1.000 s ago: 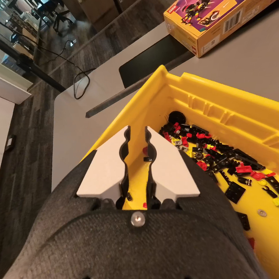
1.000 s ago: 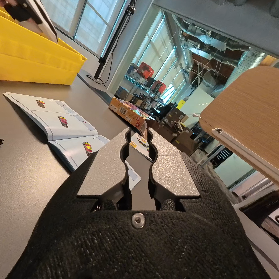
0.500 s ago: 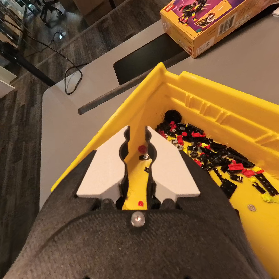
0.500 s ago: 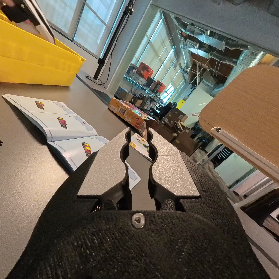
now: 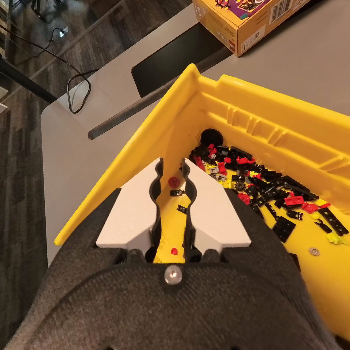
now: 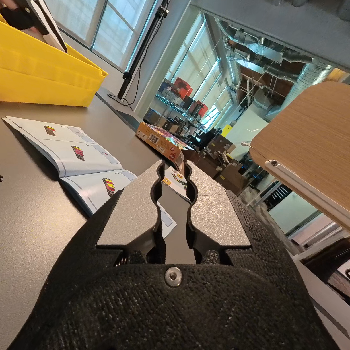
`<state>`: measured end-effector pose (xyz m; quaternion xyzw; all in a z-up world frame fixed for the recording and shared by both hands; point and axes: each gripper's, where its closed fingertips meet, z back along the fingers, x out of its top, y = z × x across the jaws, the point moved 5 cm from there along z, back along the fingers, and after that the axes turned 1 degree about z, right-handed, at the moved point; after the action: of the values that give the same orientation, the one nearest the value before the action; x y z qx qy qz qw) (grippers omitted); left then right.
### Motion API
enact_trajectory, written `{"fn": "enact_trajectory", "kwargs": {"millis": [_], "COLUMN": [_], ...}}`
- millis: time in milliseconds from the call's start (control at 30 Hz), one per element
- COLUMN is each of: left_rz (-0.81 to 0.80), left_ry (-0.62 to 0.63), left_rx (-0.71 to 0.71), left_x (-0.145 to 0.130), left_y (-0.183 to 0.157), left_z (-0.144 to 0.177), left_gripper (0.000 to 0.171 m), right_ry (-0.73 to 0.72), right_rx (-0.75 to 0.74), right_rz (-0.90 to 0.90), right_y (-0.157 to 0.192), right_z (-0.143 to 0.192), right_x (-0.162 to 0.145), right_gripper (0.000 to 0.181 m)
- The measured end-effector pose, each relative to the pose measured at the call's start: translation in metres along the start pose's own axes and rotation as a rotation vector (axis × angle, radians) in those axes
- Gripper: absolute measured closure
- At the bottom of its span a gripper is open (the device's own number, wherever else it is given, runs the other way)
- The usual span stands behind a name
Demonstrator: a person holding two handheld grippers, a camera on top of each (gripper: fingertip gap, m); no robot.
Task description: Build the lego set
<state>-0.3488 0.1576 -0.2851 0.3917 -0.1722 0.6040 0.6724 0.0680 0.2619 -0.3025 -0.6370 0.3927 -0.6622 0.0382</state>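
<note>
While its two white, wavy-edged fingers stand apart with nothing between them, the left hand-held gripper (image 5: pixel 172 162) hangs over the near corner of a glossy yellow plastic bin (image 5: pixel 265 113) on the smooth grey desk (image 5: pixel 79 161), and inside lie small loose lego pieces (image 5: pixel 261 181), mostly black and red with some grey and yellow, heaped toward the far wall. Low over the desk, the right hand-held gripper (image 6: pixel 173 164), grey and grainy, is likewise spread and empty, with an open instruction booklet (image 6: pixel 75 157) to its left and the orange cardboard box (image 6: pixel 161 142) beyond.
</note>
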Motion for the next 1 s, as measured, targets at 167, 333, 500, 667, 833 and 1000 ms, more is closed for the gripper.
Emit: {"fn": "enact_trajectory", "kwargs": {"millis": [167, 333, 500, 667, 833, 1000], "left_rz": [-0.007, -0.034, -0.059, -0.052, -0.048, -0.048], "left_ry": [0.004, 0.033, 0.046, 0.041, 0.045, 0.046], "left_rx": [-0.004, -0.031, -0.045, -0.07, -0.084, -0.087], "left_x": [0.0, -0.003, -0.005, -0.005, -0.005, -0.005], "left_y": [-0.001, -0.008, -0.011, -0.013, -0.014, -0.015], "left_z": [-0.001, -0.004, -0.005, -0.005, -0.006, -0.006], "left_gripper": [0.153, 0.153, 0.153, 0.153, 0.153, 0.153], "right_ry": [-0.005, -0.008, -0.008, -0.006, -0.006, -0.005], "right_rx": [-0.015, -0.024, -0.024, -0.02, -0.02, -0.017], "right_rz": [-0.021, -0.035, -0.034, -0.026, -0.027, -0.023], "right_y": [-0.003, -0.005, -0.005, -0.004, -0.004, -0.004], "right_z": [0.001, 0.001, 0.001, 0.001, 0.001, 0.001], "right_x": [0.0, 0.0, 0.0, 0.0, 0.0, 0.0], "right_gripper": [0.163, 0.163, 0.163, 0.163, 0.163, 0.163]}}
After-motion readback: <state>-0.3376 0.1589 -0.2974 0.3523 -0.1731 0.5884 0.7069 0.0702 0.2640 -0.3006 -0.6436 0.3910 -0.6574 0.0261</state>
